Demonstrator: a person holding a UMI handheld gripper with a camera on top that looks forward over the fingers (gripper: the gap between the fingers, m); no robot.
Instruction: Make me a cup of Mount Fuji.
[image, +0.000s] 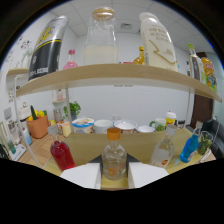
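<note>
Between the spread gripper (114, 176) fingers, clear orange-capped bottle (113, 156), gaps either side; shelf cartons' (156, 41) writing unreadable

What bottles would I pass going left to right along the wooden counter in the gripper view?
Flask of red liquid → clear glass bottle with an orange cap, standing between the open hand-held gripper's white fingers → clear bottle of colourless liquid → bottle of blue liquid → bottle of green liquid.

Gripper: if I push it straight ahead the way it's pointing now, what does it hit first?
The clear bottle with the orange cap. It stands between the open fingers of the gripper, so almost any advance would likely meet it first. Behind it is the wooden counter wall, though depth is hard to judge.
</note>
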